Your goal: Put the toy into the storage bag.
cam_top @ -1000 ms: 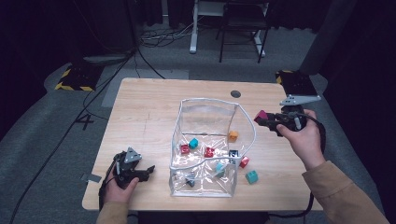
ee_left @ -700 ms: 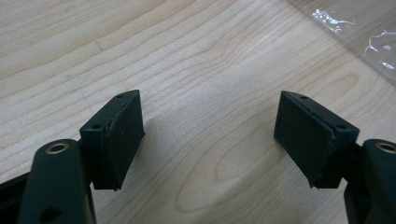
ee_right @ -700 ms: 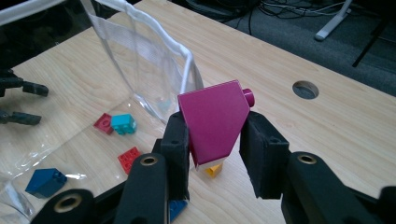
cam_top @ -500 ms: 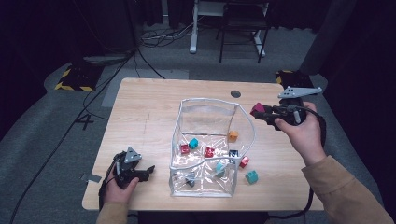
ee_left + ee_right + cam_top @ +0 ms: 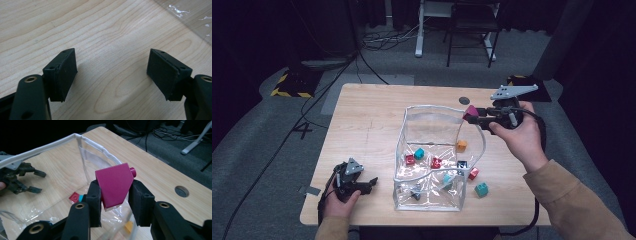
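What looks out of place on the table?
Two blocks lie outside the clear bag, on the table by its right side: a teal block and a red block. The other loose blocks sit inside.

The left gripper (image 5: pixel 371 184) is held low with jaws spread; the right gripper (image 5: pixel 473 115) is raised, jaws clamped
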Demonstrator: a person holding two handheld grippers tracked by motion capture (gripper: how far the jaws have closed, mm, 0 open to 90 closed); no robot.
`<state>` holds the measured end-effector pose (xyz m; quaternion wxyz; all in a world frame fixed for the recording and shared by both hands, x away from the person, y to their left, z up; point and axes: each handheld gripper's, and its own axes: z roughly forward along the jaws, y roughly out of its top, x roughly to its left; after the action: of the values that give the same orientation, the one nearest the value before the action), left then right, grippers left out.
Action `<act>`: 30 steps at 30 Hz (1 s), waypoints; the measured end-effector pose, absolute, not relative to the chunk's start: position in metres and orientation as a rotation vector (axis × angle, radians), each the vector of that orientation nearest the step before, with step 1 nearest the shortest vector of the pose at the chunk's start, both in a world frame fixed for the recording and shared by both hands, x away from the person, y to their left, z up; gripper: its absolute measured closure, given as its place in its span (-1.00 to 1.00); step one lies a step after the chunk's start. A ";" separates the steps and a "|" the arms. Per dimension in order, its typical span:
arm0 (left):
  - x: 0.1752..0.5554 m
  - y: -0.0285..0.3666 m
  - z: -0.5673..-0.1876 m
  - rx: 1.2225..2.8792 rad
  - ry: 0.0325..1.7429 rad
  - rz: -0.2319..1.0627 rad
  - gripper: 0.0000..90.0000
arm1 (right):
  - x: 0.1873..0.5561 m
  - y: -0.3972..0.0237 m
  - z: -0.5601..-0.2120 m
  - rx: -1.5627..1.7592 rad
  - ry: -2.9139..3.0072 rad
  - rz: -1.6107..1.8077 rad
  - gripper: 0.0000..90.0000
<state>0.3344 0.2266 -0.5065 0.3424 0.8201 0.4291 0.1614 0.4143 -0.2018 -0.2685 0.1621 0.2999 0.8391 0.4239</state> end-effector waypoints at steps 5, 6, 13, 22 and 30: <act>0.334 0.226 -0.507 2.130 1.117 0.421 -0.46 | 0.415 -0.184 -0.268 0.821 2.415 1.234 0.42; 0.334 0.227 -0.507 2.131 1.116 0.421 -0.46 | 0.415 -0.182 -0.268 0.819 2.418 1.237 0.42; 0.334 0.226 -0.507 2.131 1.116 0.420 -0.46 | 0.415 -0.162 -0.268 0.788 2.444 1.266 0.42; 0.334 0.226 -0.507 2.131 1.116 0.420 -0.46 | 0.422 -0.141 -0.275 0.789 2.488 1.275 0.42; 0.334 0.226 -0.507 2.131 1.116 0.420 -0.46 | 0.428 -0.117 -0.292 0.782 2.562 1.226 0.42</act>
<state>0.3343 0.2264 -0.5066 0.3427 0.8197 0.4295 0.1616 0.4275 -0.1168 -0.2918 0.0974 0.2642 0.8655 0.4143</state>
